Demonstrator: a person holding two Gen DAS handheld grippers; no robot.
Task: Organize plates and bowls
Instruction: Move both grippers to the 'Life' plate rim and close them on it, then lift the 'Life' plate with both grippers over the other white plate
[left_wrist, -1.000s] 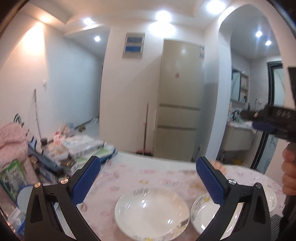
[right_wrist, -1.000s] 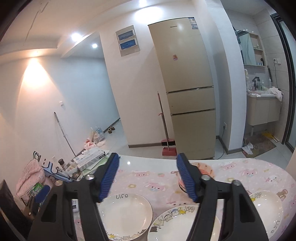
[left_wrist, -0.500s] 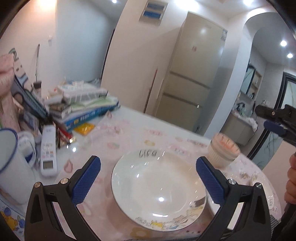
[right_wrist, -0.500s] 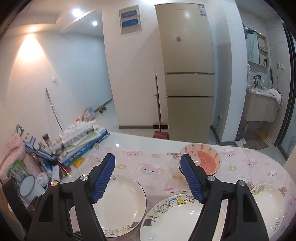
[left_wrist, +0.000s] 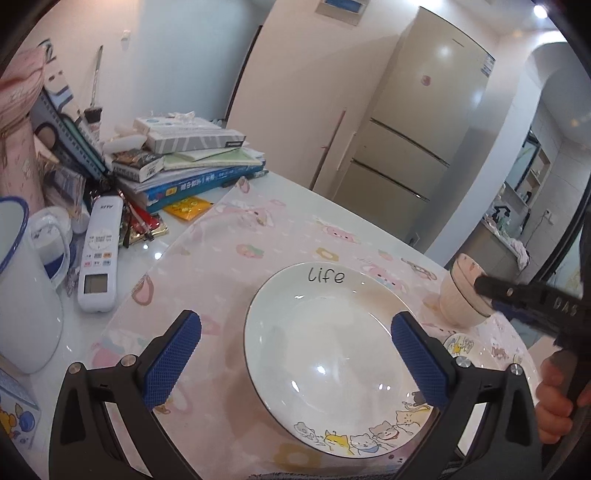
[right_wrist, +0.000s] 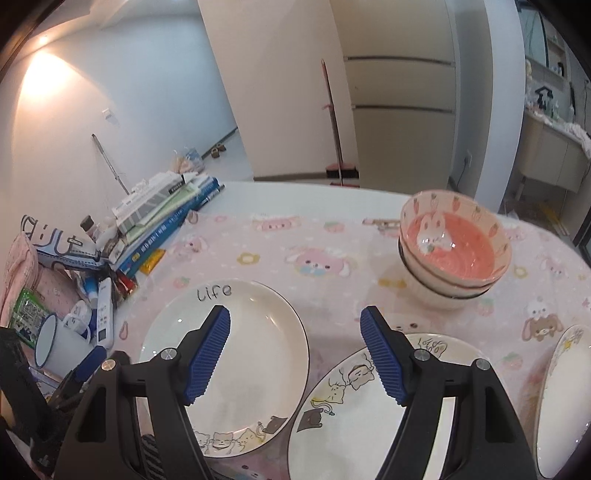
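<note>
- Dropped lower and tipped further toward the table (left_wrist: 207, 254) since a second ago, both grippers; plates now fill the near field where fridge and walls did.
- Left gripper (left_wrist: 295, 363): fingers (left_wrist: 171, 356) spread wide, holding nothing, hovering over the "life" plate (left_wrist: 325, 332), right pad above its rim.
- Right gripper (right_wrist: 295, 356): fingers (right_wrist: 208, 350) wide but easing closed, nothing between them, straddling the gap between "life" plate (right_wrist: 258, 332) and second cartoon plate (right_wrist: 351, 413).
- Seen only from the right wrist: that second plate nearly whole, a third plate (right_wrist: 561, 398) at the right edge, and the pink rabbit picture inside the top of the stacked bowls (right_wrist: 454, 247).
- Seen only from the left wrist: a hand (left_wrist: 554, 402) gripping the right tool's handle, and the bowls (left_wrist: 461, 295) from the side.
- Further left on the table: white mug (left_wrist: 22, 288), remote (left_wrist: 99, 251), pile of books (left_wrist: 195, 158).
- Beyond: fridge (left_wrist: 417, 129), broom (right_wrist: 334, 122).
</note>
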